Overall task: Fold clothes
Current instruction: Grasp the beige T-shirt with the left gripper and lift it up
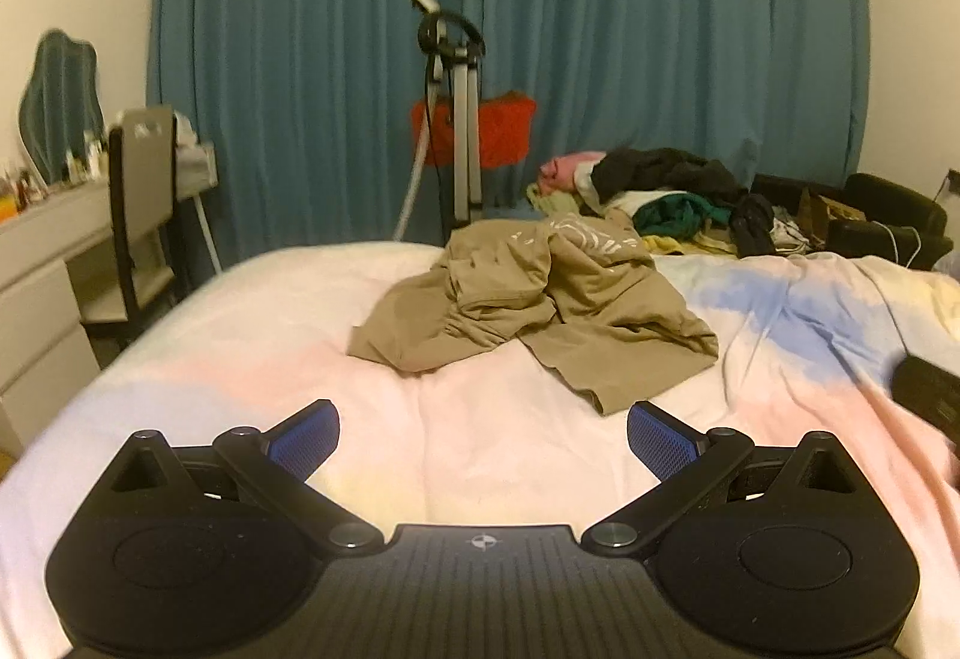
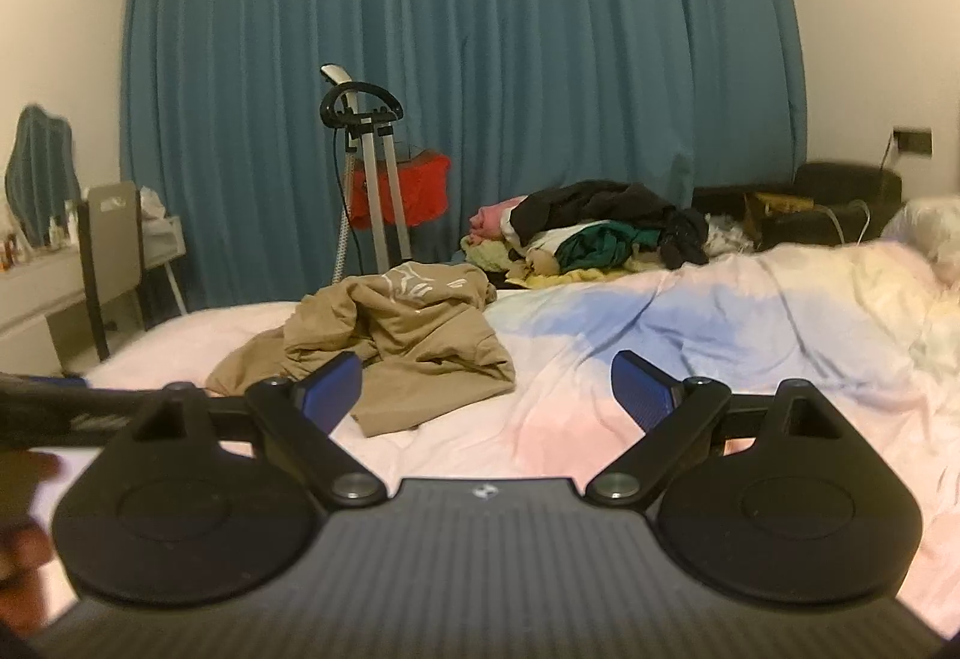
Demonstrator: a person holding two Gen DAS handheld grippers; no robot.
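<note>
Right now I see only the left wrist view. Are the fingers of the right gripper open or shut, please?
Observer: Open. The right gripper holds its blue-padded fingers wide apart, with nothing between them.
Operator: Thank you. Does anything lie at the far right end of the bed, past what my view shows?
Observer: Yes. A white fluffy thing rests at the far right edge of the pastel pink and blue bed cover. I cannot tell what it is.
</note>
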